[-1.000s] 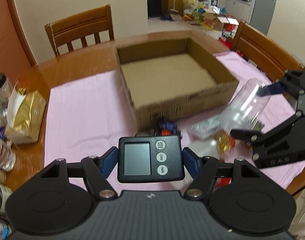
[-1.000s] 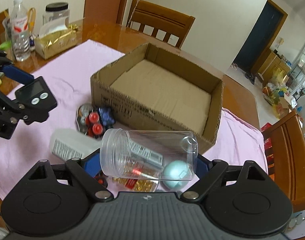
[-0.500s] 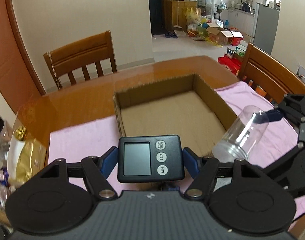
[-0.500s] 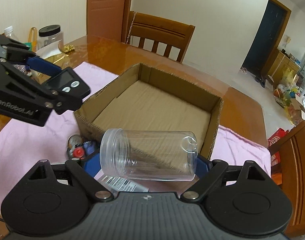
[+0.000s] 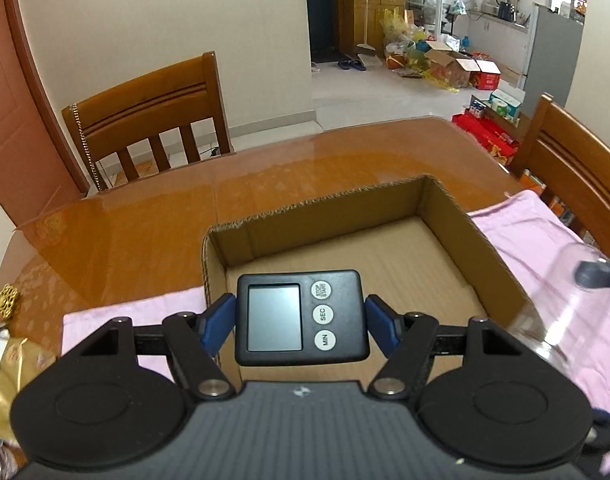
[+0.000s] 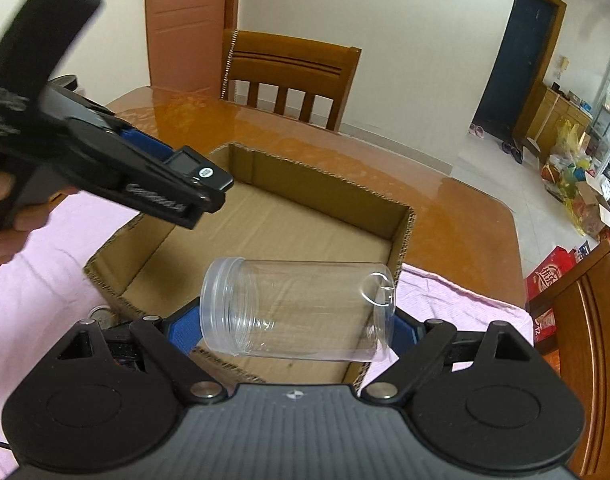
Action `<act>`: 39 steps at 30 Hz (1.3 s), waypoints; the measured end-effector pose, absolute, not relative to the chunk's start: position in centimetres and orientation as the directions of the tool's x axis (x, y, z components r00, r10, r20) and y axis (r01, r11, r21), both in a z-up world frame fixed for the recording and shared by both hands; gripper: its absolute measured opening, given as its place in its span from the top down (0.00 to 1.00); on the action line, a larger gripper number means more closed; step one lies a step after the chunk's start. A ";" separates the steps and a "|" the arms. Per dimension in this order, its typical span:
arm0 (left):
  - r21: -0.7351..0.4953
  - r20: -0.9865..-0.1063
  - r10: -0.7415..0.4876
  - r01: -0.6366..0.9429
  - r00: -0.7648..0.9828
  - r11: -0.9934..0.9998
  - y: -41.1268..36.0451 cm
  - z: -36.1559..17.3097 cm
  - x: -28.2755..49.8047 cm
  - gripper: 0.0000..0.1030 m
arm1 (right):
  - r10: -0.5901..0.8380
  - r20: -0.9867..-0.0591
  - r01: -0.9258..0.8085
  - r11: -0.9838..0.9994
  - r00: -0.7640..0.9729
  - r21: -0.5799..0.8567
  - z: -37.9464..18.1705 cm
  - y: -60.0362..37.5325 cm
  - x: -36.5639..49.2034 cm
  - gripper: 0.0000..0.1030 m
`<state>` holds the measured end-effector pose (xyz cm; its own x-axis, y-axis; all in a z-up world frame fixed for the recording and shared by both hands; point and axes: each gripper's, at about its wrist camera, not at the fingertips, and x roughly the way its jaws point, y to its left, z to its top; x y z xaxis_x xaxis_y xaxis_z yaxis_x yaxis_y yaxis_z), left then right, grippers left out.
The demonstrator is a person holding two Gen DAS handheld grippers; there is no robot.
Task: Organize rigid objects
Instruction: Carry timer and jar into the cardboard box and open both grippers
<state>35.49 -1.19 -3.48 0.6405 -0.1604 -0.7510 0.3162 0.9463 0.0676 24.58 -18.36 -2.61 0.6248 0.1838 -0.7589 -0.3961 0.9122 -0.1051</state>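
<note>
The left tongs point(image 5: 300, 318) are clamped on a black digital timer point(image 5: 299, 317), held above the open cardboard box point(image 6: 325, 188) on the tabletop point(image 5: 145, 216). The right tongs point(image 6: 295, 326) grip a clear plastic jar point(image 6: 297, 310) lying sideways over the box's near edge.

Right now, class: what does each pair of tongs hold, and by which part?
Left tongs: black digital timer, gripped by its two side edges. Right tongs: clear plastic jar, lying sideways and gripped end to end, at its open mouth and its base.
</note>
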 end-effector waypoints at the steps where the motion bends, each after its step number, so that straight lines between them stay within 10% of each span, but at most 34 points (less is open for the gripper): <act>1: 0.058 -0.750 -0.160 0.305 0.642 0.951 -1.2 -3.7 36.1 0.28 | 0.183 -0.761 -0.395 0.913 0.623 -0.104 -2.6 -18.5 24.9 0.10; 3: 0.043 -0.746 -0.157 0.282 0.647 0.958 -1.0 -4.1 37.0 0.09 | 0.175 -0.761 -0.389 0.915 0.624 -0.109 -2.7 -18.7 25.4 0.10; 39: 0.000 -0.707 -0.005 0.008 0.707 1.000 8.3 -3.3 26.1 0.03 | 0.227 -0.805 -0.359 0.933 0.548 0.018 -5.1 -16.3 37.7 0.00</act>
<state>26.08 8.26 -3.26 0.7069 -0.0053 -0.7073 0.0079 1.0000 0.0005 37.70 -16.27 -5.06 0.5482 0.2267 -0.8050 -0.3595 0.9330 0.0180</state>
